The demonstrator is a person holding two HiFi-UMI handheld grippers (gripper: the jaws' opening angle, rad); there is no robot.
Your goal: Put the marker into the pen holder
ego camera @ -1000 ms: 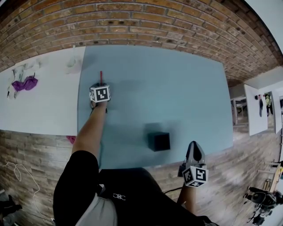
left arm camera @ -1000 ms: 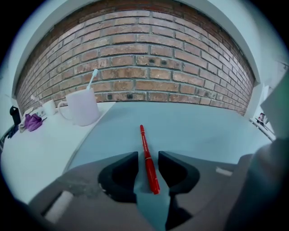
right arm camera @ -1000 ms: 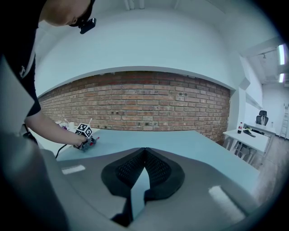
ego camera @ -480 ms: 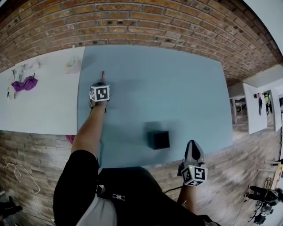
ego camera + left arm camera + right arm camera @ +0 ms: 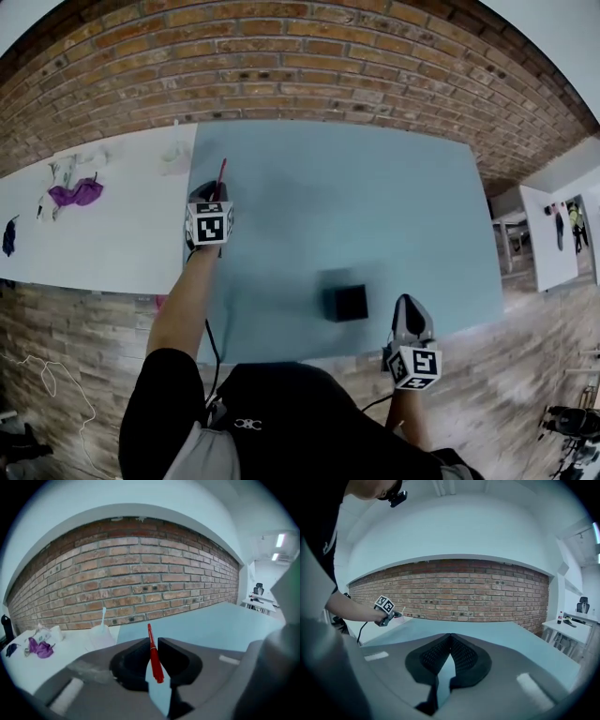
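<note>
My left gripper [image 5: 212,193] is over the far left part of the blue table [image 5: 375,206]. Its jaws are closing, and their pads press on the red marker [image 5: 222,173], which sticks out forward and upward. In the left gripper view the marker [image 5: 153,656] runs between the two dark pads, with the left gripper [image 5: 152,641] pinching its middle. The black, cube-shaped pen holder [image 5: 347,303] stands near the table's front edge, well right of the marker. My right gripper [image 5: 411,305] hovers off the front edge beside the holder, and in its own view the right gripper [image 5: 450,637] is shut and empty.
A white table [image 5: 112,234] adjoins on the left, carrying a purple item [image 5: 75,194] and a clear cup with a straw [image 5: 101,632]. A brick wall [image 5: 309,66] runs behind both tables. More white desks [image 5: 548,234] stand at the far right.
The left gripper's jaws have closed on the red marker, which now tilts up from the table. The head view has shifted slightly. The right gripper has barely moved.
</note>
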